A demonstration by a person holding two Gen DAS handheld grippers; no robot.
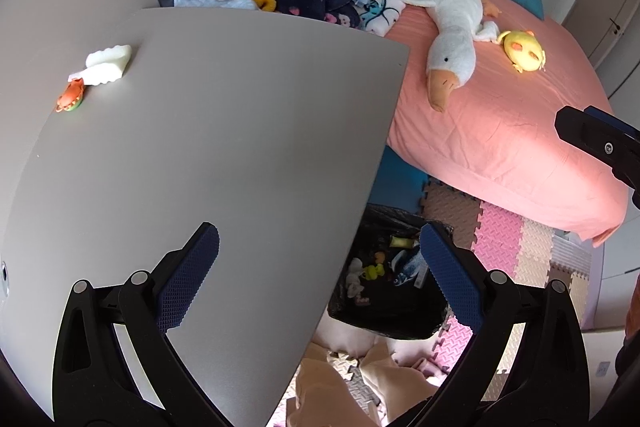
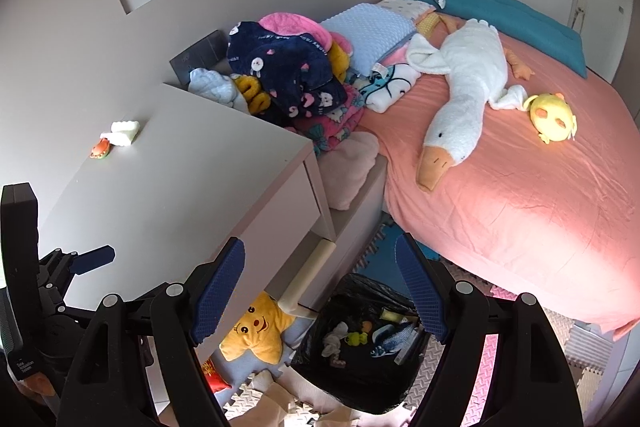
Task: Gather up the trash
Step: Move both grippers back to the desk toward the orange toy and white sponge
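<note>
The white foam scrap [image 1: 107, 65] and the small orange piece [image 1: 71, 98] are lying touching each other near the desk's [image 1: 240, 127] far left edge. The left gripper [image 1: 316, 267] is hovering released and empty over the near right edge. The right gripper [image 2: 320, 283] is hanging released above the lined trash bin [image 2: 360, 347]. Judged step: between pickups. The next move calls for reaching the far left edge.

A pink bed [image 2: 520, 227] anchors the room. A white plush goose [image 2: 460, 99] lies across it, a yellow plush chick [image 2: 554, 123] just beside the goose's tail. Folded blankets [image 2: 288, 75] are piled at the bed's head end. On the floor near the bed's foot lies a yellow star pillow [image 2: 256, 331].
</note>
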